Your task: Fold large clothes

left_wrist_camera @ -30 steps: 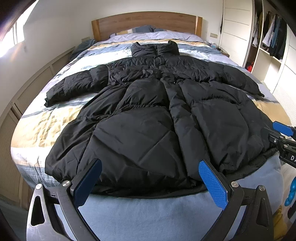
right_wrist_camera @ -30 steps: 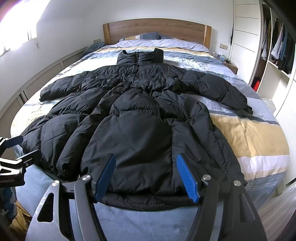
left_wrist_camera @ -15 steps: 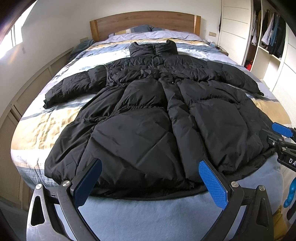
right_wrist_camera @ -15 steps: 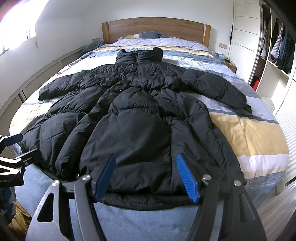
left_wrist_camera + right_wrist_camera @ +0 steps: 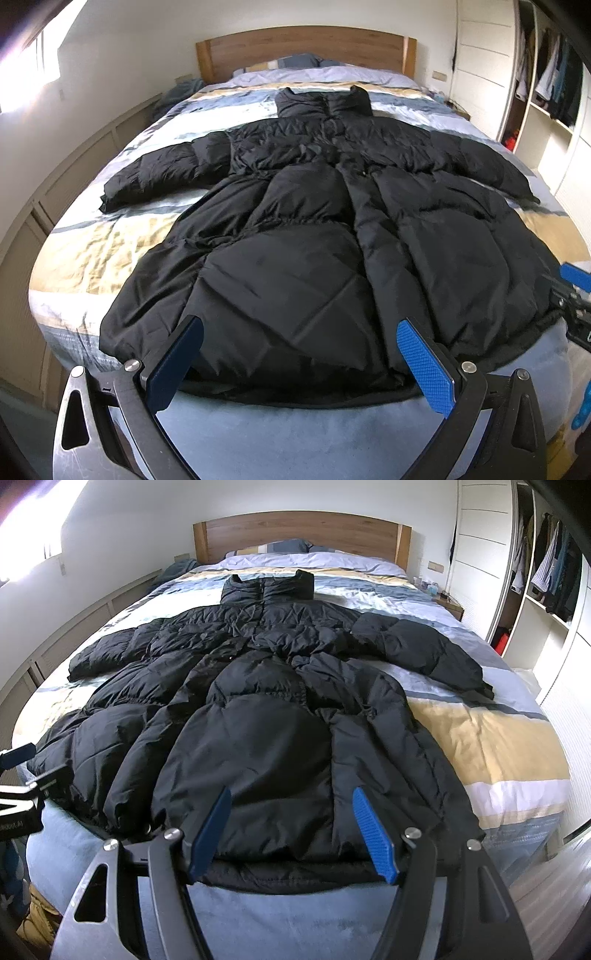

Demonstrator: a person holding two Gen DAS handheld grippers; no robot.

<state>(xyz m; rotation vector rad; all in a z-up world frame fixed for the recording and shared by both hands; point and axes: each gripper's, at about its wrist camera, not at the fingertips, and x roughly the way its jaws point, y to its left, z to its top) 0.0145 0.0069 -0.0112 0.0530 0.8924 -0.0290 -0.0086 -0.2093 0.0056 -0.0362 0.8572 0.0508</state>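
The black puffer coat (image 5: 314, 229) lies spread flat on the bed (image 5: 92, 251), its hem just ahead of both grippers. Left gripper (image 5: 301, 363) and right gripper (image 5: 291, 830) hover released, empty. Folding looks unstarted; next, each must pinch a hem corner or sleeve.

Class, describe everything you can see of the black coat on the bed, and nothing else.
The black coat is a long, quilted, puffy garment of slightly shiny fabric. It lies flat and unfolded on the striped bedcover, front up, closed down the middle, collar towards the headboard, both sleeves spread sideways. Its hem reaches the foot of the bed, over a pale blue blanket. Neither open gripper appears to grip it.
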